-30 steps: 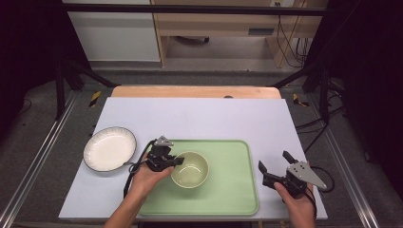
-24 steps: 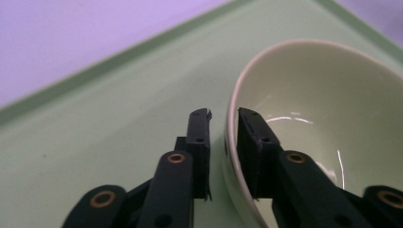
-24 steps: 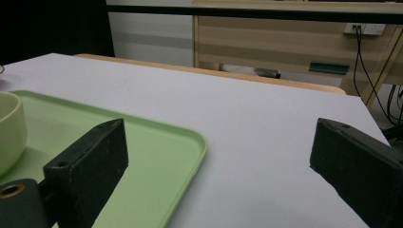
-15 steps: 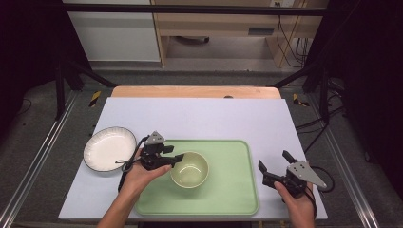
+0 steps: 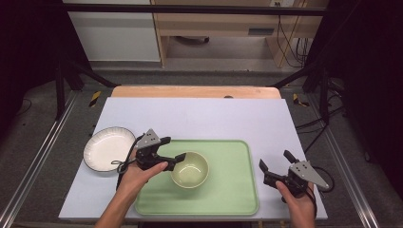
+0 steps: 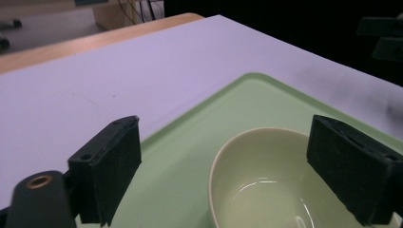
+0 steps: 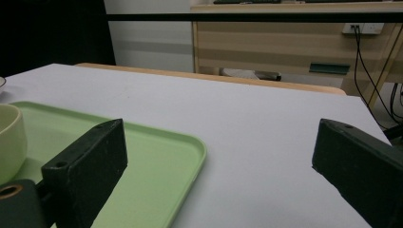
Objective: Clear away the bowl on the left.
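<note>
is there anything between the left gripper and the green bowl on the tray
Nothing visible. The left gripper is open right at the green bowl, its rim in the gap between the jaws, with bare tray around it.

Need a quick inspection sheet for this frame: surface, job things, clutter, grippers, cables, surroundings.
Surface: white sheet over a wooden table, no spills seen.
Job's things: green bowl upright on green tray; bowl looks empty.
Clutter: white plate left of the tray, off it.
Grippers: left gripper open, fingers either side of the bowl's rim, not clamped. Right gripper open, off the tray's right edge, holding nothing.
Cables: one trails from each gripper; more hang by the back cabinet.
Surroundings: black frame legs, grey floor, wooden cabinet behind.
</note>
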`<state>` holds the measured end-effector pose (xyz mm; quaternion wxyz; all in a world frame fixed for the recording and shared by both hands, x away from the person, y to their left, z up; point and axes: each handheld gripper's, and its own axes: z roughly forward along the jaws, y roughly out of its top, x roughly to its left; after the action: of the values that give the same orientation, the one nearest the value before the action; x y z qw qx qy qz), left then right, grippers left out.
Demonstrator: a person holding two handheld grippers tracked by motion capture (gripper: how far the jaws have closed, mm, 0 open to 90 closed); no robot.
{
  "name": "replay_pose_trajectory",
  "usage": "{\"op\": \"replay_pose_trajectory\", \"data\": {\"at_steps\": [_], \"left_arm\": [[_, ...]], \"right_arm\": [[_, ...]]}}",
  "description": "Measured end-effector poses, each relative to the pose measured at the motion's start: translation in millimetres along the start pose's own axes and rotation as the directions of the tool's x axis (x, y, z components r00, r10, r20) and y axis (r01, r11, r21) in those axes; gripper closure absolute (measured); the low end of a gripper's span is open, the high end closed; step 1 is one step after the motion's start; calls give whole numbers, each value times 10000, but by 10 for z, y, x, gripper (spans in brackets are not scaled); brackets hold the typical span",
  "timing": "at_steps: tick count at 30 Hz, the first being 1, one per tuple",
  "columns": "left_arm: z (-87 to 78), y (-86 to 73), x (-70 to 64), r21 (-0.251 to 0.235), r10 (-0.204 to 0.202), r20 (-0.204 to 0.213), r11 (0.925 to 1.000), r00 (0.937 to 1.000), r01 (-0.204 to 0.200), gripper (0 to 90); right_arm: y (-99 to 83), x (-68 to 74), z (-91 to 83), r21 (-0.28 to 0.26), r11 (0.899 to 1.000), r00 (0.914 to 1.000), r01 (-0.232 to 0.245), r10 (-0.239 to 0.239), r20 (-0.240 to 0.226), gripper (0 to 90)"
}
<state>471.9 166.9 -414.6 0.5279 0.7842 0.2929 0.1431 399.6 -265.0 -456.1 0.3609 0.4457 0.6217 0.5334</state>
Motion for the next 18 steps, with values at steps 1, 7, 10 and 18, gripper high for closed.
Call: {"op": "replay_pose_trajectory", "data": {"at_steps": [1, 7, 10, 18], "left_arm": [[-27, 0, 2, -207, 175, -126, 9996, 9998, -178, 105], [-206, 7, 85, -935, 20, -270, 9956, 9996, -45, 96], [-283, -25, 128, -866, -49, -453, 9962, 9990, 10, 96], [-612, -196, 263, -1595, -126, -1394, 9871, 9902, -99, 79]], "right_arm": [[2, 7, 0, 1, 10000, 10000, 20, -20, -31, 45], [7, 0, -27, -69, 10000, 10000, 49, -49, 47, 32], [7, -7, -21, -143, 9999, 10000, 54, -54, 14, 30], [7, -11, -36, -147, 9998, 9999, 150, -150, 40, 26]]}}
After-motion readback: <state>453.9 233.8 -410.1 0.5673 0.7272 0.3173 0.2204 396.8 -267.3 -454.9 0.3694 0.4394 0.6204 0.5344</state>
